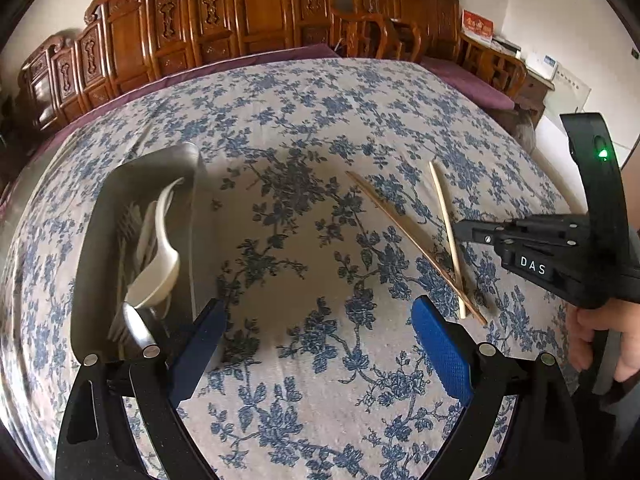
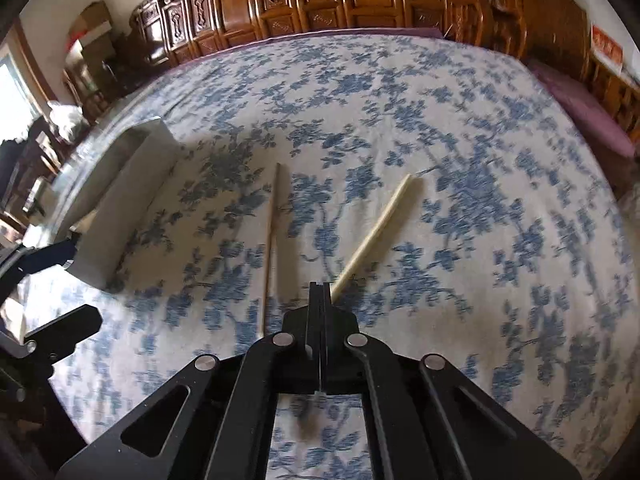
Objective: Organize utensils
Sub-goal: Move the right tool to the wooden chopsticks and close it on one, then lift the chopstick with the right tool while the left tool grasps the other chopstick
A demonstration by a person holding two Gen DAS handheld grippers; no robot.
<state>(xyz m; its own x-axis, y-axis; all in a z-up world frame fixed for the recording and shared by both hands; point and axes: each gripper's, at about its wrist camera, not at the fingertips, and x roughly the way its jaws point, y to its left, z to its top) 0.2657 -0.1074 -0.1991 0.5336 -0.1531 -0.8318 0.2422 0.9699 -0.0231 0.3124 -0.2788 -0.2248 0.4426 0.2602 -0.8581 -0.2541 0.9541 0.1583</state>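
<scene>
A steel tray point(image 1: 92, 240) on the left of the floral tablecloth point(image 1: 304, 128) holds white spoons point(image 1: 160, 272), forks point(image 1: 128, 232) and a metal spoon point(image 1: 136, 328). Two chopsticks cross on the cloth to the right, a thin dark one point(image 1: 400, 232) and a pale one point(image 1: 442, 200). My left gripper point(image 1: 320, 308) hangs open over bare cloth between tray and chopsticks, nothing in it. My right gripper point(image 2: 321, 286) is shut, its tip point(image 1: 460, 230) on the pale chopstick point(image 2: 380, 224); the pinch point is hidden. The dark chopstick point(image 2: 272, 240) lies just left of it, the tray point(image 2: 132, 184) farther left.
Carved wooden benches point(image 1: 260, 12) with purple cushions point(image 1: 472, 80) line the far side of the table. A person's hand point(image 1: 600, 332) holds the right gripper at the table's right edge. Bare cloth stretches beyond the chopsticks.
</scene>
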